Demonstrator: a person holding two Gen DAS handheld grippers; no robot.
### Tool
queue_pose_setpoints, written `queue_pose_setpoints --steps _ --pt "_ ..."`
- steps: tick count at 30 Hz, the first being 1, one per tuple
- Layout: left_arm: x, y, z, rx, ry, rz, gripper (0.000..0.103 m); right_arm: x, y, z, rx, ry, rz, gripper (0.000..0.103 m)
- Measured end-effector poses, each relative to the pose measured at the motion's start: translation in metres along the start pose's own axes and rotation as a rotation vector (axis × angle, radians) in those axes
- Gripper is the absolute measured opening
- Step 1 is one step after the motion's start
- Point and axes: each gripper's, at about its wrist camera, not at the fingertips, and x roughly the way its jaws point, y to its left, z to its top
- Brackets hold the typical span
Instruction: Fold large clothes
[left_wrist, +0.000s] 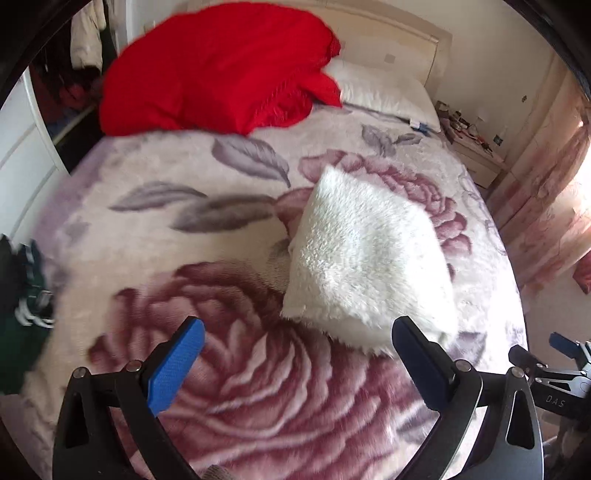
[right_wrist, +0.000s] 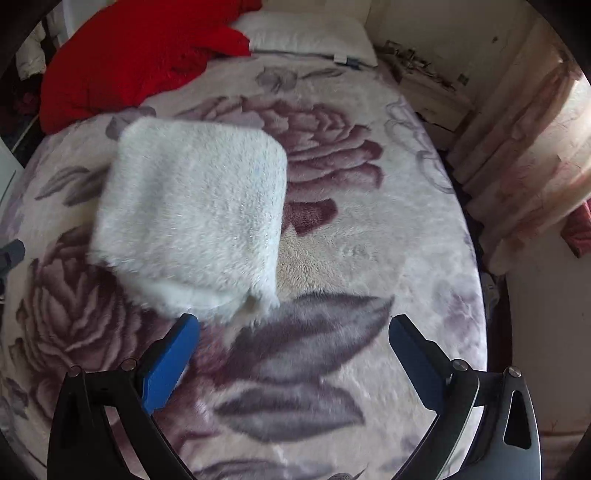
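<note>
White fluffy garment (right_wrist: 192, 218), folded compact on floral blanket (right_wrist: 351, 258)
Thick squarish bundle, shaggy pile; left gripper (left_wrist: 299, 354) & right gripper (right_wrist: 295, 350) both wide, nothing btwn jaws

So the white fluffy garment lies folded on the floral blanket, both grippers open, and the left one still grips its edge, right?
Not quite. The left gripper holds nothing: its jaws stand wide open, clear of the folded white fluffy garment, as the left wrist view shows. The garment does lie on the floral blanket, and the right gripper is open too.
</note>
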Motion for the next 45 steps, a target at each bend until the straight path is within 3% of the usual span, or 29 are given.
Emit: queue_pose_setpoints --steps 2,4,6,13,21,33,45 --pt "0.014 0.007 0.01 0.002 -0.022 0.031 0.103 -0.048 0.014 -0.012 0.013 -0.02 -0.01 0.103" --pt "-0.022 -0.001 0.006 0.021 -0.051 0.075 0.103 -0.093 0.01 -0.017 0.027 -0.043 -0.016 0.103" --pt "-0.027 -0.001 0.008 0.026 -0.073 0.089 0.103 -0.139 0.008 -0.026 0.042 -0.065 -0.011 0.103" --pt "-0.134 -0.022 -0.017 0.046 -0.137 0.092 0.103 -0.282 -0.009 -0.064 0.045 -0.154 -0.02 0.103" --pt "-0.25 -0.052 -0.057 0.109 -0.209 0.064 0.103 -0.415 -0.032 -0.12 0.045 -0.262 -0.038 0.103" --pt "-0.358 -0.073 -0.084 0.103 -0.289 0.039 0.103 -0.566 -0.057 -0.19 0.058 -0.396 -0.02 0.103" --pt "-0.403 -0.077 -0.089 0.081 -0.28 0.117 0.103 -0.655 -0.064 -0.217 0.026 -0.467 0.004 0.103"
